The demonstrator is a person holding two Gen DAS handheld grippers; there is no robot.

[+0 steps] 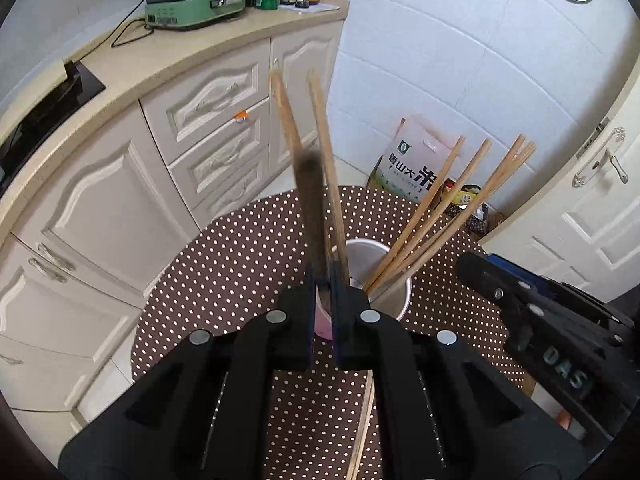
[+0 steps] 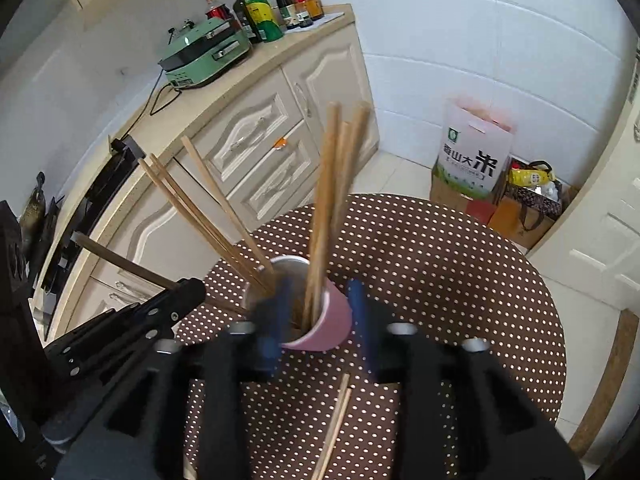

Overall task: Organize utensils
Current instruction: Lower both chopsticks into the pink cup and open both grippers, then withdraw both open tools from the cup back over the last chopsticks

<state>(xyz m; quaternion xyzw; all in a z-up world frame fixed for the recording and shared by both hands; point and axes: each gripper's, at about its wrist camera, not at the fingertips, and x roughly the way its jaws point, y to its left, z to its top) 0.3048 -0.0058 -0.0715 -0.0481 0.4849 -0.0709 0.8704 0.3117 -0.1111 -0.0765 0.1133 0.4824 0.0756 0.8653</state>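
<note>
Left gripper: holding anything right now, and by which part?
Yes. The left gripper is shut on a dark chopstick, gripping it near its lower end, just above the cups. The rest sticks up past the fingers.

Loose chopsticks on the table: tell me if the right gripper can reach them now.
Probably yes: the right gripper is open, and the loose chopsticks lie uncovered just below it, though it must first back away from the pink cup.

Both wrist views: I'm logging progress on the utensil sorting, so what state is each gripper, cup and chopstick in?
left gripper: shut on a dark chopstick
right gripper: open, straddling the pink cup
pink cup: upright, chopsticks inside
white cup: upright, chopsticks leaning out
loose chopsticks: lying flat on the dotted table
</note>
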